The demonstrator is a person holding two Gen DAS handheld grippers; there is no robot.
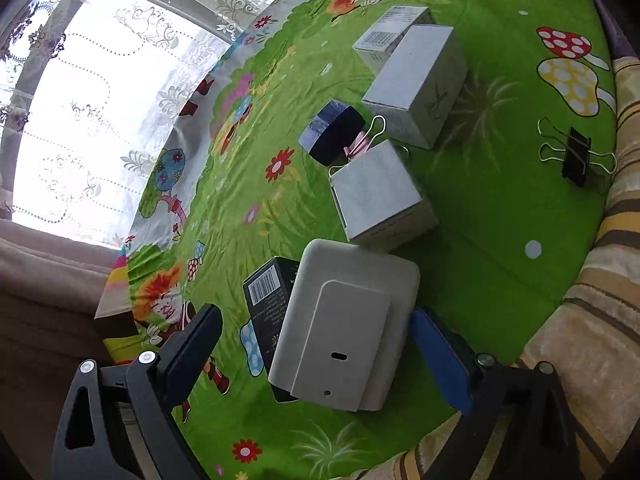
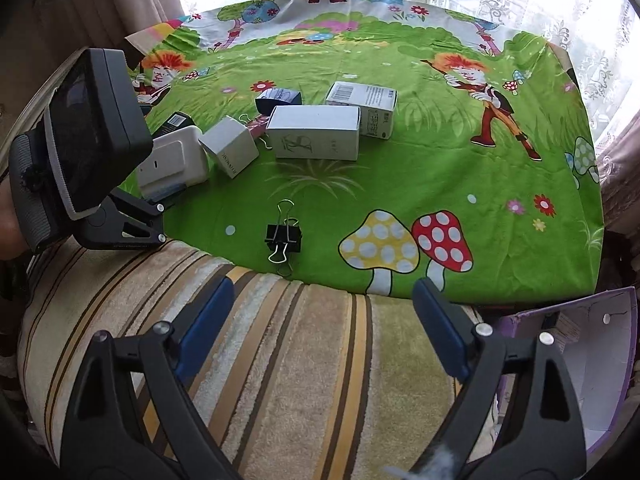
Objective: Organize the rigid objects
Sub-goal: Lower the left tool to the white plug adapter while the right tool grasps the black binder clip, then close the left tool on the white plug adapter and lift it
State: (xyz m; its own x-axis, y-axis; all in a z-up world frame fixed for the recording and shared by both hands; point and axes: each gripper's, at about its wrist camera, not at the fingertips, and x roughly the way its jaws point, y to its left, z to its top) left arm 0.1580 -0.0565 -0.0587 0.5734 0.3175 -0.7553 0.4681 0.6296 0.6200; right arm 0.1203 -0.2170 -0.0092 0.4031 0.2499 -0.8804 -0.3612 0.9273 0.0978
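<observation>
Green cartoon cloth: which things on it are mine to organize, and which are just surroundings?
To organize: grey rounded plastic device, black barcode box, three white cardboard boxes, dark blue round tin, black binder clip, pink binder clip.

Surroundings: striped beige rug, lace curtain.

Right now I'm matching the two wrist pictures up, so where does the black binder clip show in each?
Left wrist view: the black binder clip lies far right, at the green cloth's edge by the striped cover.
Right wrist view: the black binder clip lies low, left of centre, alone near the cloth's front edge.
Shared landmark: the red spotted mushroom printed on the cloth.
</observation>
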